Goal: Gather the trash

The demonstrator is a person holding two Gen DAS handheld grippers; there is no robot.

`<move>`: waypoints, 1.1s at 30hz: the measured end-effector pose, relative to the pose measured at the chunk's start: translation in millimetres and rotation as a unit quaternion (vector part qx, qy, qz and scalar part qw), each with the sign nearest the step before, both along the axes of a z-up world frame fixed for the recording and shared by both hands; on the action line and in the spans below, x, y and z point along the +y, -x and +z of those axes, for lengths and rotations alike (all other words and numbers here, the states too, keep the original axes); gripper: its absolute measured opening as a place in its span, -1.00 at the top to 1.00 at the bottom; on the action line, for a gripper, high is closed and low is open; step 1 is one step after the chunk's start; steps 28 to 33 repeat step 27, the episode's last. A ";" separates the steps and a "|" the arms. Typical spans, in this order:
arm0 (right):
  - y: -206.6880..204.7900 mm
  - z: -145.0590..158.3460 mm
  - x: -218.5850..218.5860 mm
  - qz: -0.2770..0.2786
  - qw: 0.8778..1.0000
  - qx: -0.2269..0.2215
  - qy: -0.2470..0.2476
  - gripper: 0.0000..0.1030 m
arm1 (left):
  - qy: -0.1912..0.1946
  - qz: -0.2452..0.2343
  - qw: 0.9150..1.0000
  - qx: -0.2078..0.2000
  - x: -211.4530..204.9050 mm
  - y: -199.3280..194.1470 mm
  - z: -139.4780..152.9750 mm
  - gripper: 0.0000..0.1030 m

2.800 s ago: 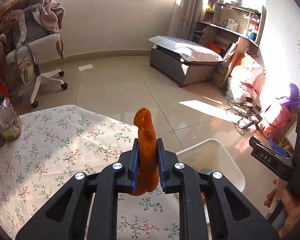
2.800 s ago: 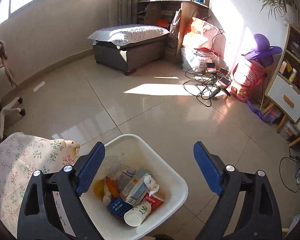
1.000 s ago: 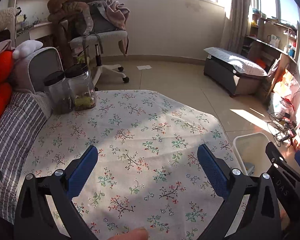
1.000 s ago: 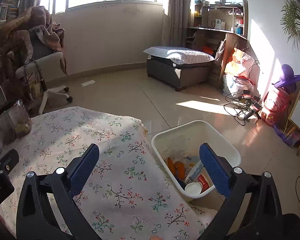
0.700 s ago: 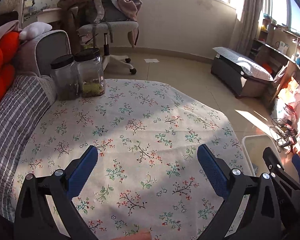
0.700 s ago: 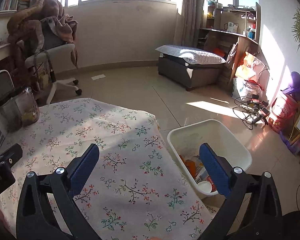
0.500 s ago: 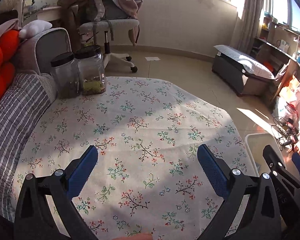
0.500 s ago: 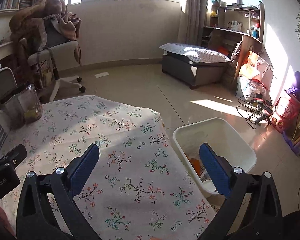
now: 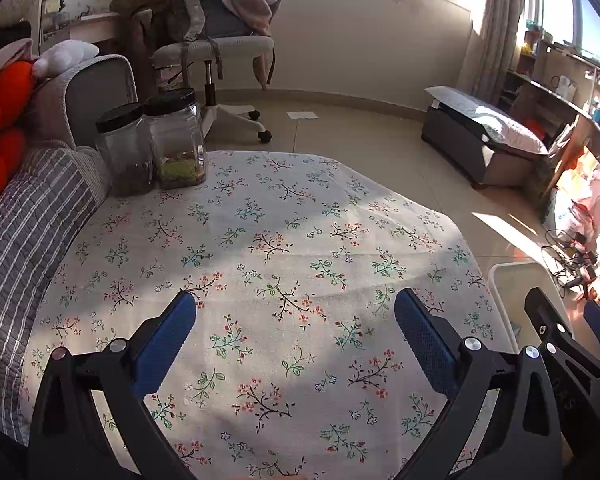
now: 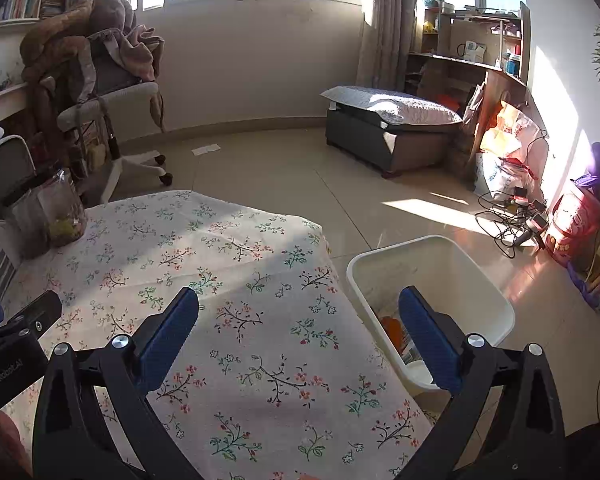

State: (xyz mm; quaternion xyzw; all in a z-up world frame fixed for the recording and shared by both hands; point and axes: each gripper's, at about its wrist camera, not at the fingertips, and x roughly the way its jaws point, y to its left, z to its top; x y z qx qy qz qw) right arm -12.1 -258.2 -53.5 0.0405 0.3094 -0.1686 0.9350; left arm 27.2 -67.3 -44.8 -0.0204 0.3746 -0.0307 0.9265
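floral tablecloth — white bin beside, orange scraps inside

two jars, one bin, two hand-held grippers

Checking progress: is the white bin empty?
No. The white bin holds trash: an orange piece and other items show inside.

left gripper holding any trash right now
No, the left gripper is open with nothing between its blue pads, only the floral tablecloth showing below.
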 end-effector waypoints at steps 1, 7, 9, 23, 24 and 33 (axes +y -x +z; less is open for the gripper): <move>0.0 -0.1 0.0 0.000 1.000 0.001 0.000 -0.87 | 0.001 0.000 1.000 0.000 0.3 -0.1 -0.3 -0.88; -0.2 -0.4 -1.8 -0.001 1.000 0.002 -0.009 -0.87 | -0.002 -0.012 1.000 -0.013 -4.0 3.7 0.5 -0.79; 0.1 -0.2 -2.8 -0.001 1.000 0.002 -0.011 -0.87 | -0.007 -0.017 1.000 -0.019 -5.6 4.6 1.3 -0.73; 0.0 -0.4 -2.9 -0.003 1.000 0.001 -0.012 -0.87 | -0.006 -0.022 0.999 -0.022 -6.8 3.6 4.6 -0.77; -0.1 -0.7 -2.7 -0.004 1.000 0.000 -0.013 -0.87 | -0.012 -0.019 0.999 -0.025 -8.2 4.6 5.4 -0.81; 0.2 -0.8 -1.9 -0.003 1.000 -0.002 -0.013 -0.87 | -0.014 -0.018 0.999 -0.027 -9.2 6.6 6.0 -0.83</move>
